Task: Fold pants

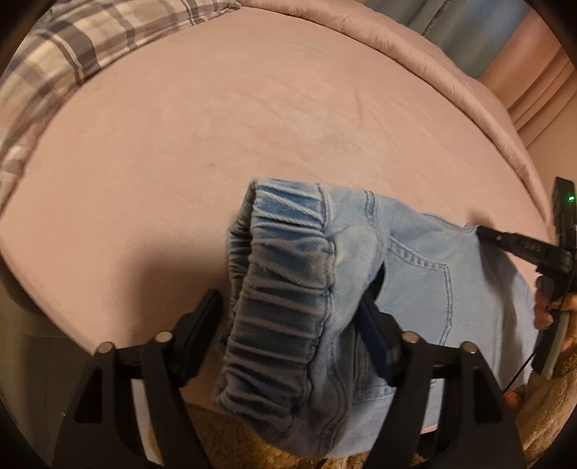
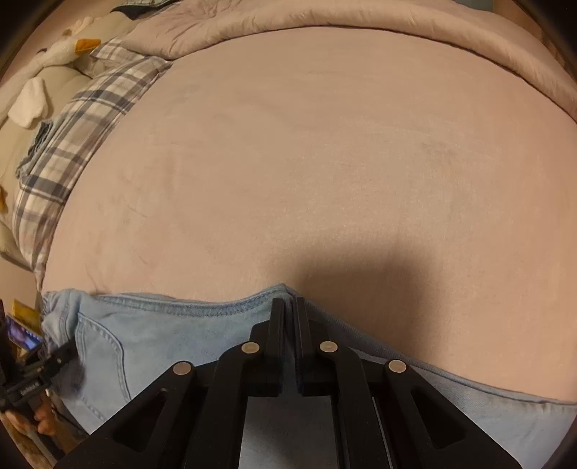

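Light blue denim pants (image 1: 414,274) lying on a pink bed (image 1: 252,119), near its front edge, directly under both tools. Elastic waistband (image 1: 281,288) bunched and humped up between the jaws of the left hand-held gripper (image 1: 288,324); back pocket (image 1: 422,274) just to the right of that tool. Left hand-held gripper spread wide, 1 finger (image 1: 202,324) clear of the cloth on the left, the other pushed in against or under the fabric on the right; no squeeze on the waistband apparent, so nothing held there. Right hand-held gripper (image 2: 288,310) fully closed, tips pinching the stitched edge (image 2: 202,308) of the denim.

Judged from the look: soft, limp, fairly light cloth, not slippery, not fragile, likely to sag and drag on the fleecy sheet if lifted from only 1 point. Thick gathered elastic and sewn seams probably the surest places to pinch; thin single layers more apt to slide out.

Left wrist view alone: the gathered waistband close up, and the right tool from the side at the far right. Right wrist view alone: the pinch on the seam, a plaid pillow (image 2: 72,144) and a plush duck (image 2: 68,47) far to the left, a rolled quilt (image 2: 324,21) beyond.
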A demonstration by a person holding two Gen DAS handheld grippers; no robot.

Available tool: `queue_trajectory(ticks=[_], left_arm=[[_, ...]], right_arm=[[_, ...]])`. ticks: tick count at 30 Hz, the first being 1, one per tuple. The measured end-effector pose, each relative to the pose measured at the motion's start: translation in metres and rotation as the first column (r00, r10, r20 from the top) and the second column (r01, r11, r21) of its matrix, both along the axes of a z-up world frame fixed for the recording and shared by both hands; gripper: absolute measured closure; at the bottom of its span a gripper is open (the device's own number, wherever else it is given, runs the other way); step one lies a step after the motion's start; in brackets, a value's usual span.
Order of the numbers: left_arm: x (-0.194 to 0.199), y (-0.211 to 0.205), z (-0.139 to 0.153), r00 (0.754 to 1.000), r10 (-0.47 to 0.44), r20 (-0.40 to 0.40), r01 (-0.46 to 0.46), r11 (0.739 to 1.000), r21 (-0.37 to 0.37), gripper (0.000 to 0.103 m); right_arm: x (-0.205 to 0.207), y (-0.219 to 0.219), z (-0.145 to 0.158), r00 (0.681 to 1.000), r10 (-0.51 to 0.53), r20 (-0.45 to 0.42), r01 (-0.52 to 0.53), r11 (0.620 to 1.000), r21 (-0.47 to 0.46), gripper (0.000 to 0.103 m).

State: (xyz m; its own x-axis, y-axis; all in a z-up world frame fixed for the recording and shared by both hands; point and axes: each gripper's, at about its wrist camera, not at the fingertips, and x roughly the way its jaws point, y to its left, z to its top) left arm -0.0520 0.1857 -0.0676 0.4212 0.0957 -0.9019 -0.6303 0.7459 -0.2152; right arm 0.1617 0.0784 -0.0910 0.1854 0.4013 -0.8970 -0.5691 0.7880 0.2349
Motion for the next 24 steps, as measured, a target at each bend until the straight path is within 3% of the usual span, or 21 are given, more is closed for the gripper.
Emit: queue_trajectory(ticks=[1,6,9,11,15,19,22,24], left_arm=[[-0.002,-0.001,0.006,1.0,0.002,0.003,-0.002,1.0,0.011,0.024],[-0.01,-0.009,0.049,0.994,0.033,0.102,-0.041,0.996,0.075,0.008],[-0.013,-0.011,0.076,0.983,0.074,0.169,-0.097,0.986,0.135,0.006],[-0.004,-0.014,0.087,0.971,0.053,0.232,-0.079,0.991,0.106,0.006],[0.044,-0.034,0.084,0.96,-0.059,0.274,0.059,0.998,0.008,0.011],[0.112,-0.068,0.063,0.947,-0.192,0.258,0.211,0.976,-0.046,0.037],[0.155,-0.091,0.041,0.935,-0.266,0.237,0.297,0.949,-0.108,0.053],[0.181,-0.105,0.027,0.928,-0.302,0.217,0.335,0.932,-0.138,0.056]], right_arm=[[0.001,-0.006,0.003,1.0,-0.01,-0.001,0.01,1.0,0.011,0.096],[-0.003,-0.06,0.033,0.993,-0.115,0.038,0.111,0.989,0.096,0.054],[-0.002,-0.12,0.049,0.968,-0.244,0.064,0.235,0.965,0.121,0.05],[0.0,-0.168,0.052,0.936,-0.347,0.062,0.338,0.933,0.123,0.048],[0.001,-0.27,0.051,0.814,-0.575,0.085,0.57,0.818,0.081,0.044],[0.0,-0.359,0.042,0.667,-0.742,0.072,0.739,0.671,0.062,0.044],[0.001,-0.399,0.034,0.597,-0.798,0.077,0.797,0.602,0.051,0.044],[0.005,-0.42,0.025,0.569,-0.821,0.055,0.819,0.571,0.047,0.044]])
